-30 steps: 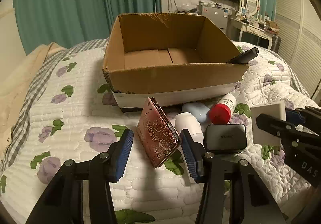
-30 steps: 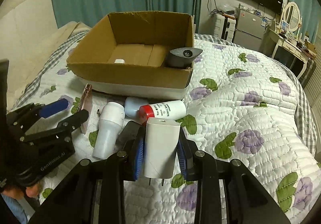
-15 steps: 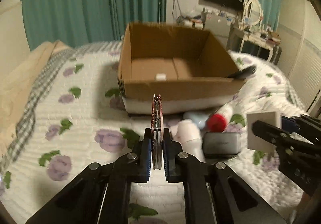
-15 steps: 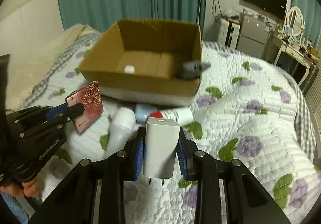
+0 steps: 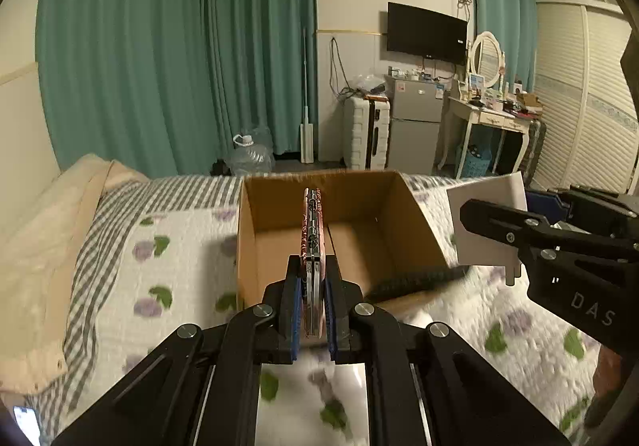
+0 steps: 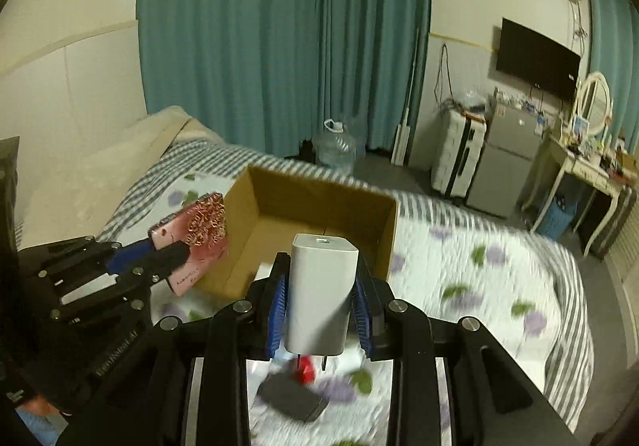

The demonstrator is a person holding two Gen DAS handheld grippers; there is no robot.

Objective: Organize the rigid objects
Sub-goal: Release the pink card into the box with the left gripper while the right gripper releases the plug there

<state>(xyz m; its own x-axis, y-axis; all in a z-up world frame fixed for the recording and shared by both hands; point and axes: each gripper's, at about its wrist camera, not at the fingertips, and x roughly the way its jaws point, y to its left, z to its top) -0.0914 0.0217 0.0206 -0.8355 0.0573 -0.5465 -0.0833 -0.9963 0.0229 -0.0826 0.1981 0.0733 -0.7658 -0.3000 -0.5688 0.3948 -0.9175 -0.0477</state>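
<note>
Bed (image 5: 167,246) fills the lower half of both views under a floral quilt. Cardboard box (image 5: 339,234) sits on it open-topped, at 12 o'clock from your left gripper and about 11 o'clock from your right.

Right gripper (image 6: 319,306): blue pads pinch the flanks of the white charger (image 6: 321,294), prongs pointing down, held clear of the quilt. Left gripper (image 5: 311,310): pads pressed together on the pink patterned case (image 5: 312,230), held edge-on and upright, its far end overlapping the box opening in the left wrist view.

Step in hand, as I read it: both picks done, both items in carry toward the box. Next move calls for you to bring each gripper over the opening, lower past the rim, then release. One hand at a time seems wise, since the grippers sit close and the box is narrow.

View differences:
- Right wrist view shows the case's decorated face at 9 o'clock; left view gives only its thin edge.
- Right view shows a dark flat case (image 6: 293,398) and a red cap (image 6: 305,370) on the quilt at 6 o'clock; left view hides both.
- Left view shows the box floor bare where visible; the charger partly blocks it in the right view.
</note>
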